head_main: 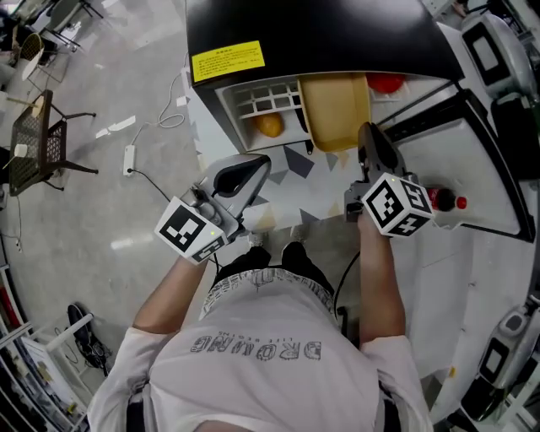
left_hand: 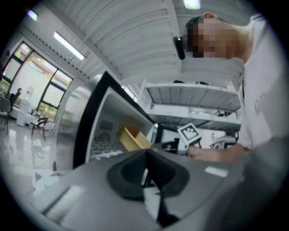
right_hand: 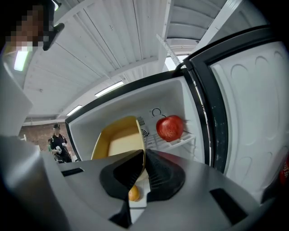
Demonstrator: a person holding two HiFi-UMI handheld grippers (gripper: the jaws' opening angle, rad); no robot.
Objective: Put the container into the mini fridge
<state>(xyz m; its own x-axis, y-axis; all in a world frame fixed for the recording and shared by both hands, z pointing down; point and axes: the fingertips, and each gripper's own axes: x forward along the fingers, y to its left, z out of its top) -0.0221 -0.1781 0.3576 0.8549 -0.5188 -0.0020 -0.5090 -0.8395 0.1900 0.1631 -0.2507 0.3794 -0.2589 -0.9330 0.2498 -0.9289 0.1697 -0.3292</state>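
Right tool (right_hand: 144, 154), jaws pinching the near rim of the yellow container (right_hand: 115, 140), at the mouth of the open mini fridge (head_main: 312, 25). The container hangs tilted in the fridge opening, left of a red apple (right_hand: 170, 127) on the wire shelf (right_hand: 177, 141) and above an orange (right_hand: 133, 194) lower down. Whether its base touches anything inside, I cannot tell.

By my reading this is the placing step: the container is carried to the fridge but not yet set down. The next move, I judge, calls for easing it deeper, levelling it onto a free shelf clear of the apple, then spreading the jaws to let go.

Seen from the head view, my right forearm reaches straight forward, marker cube up, the tool aimed into the cabinet beside the swung-open door (head_main: 472, 169). Left tool (head_main: 261, 162) is pressed together on nothing, held lower and to the left, elbow bent, pointing toward the fridge's bottom corner, near my feet.
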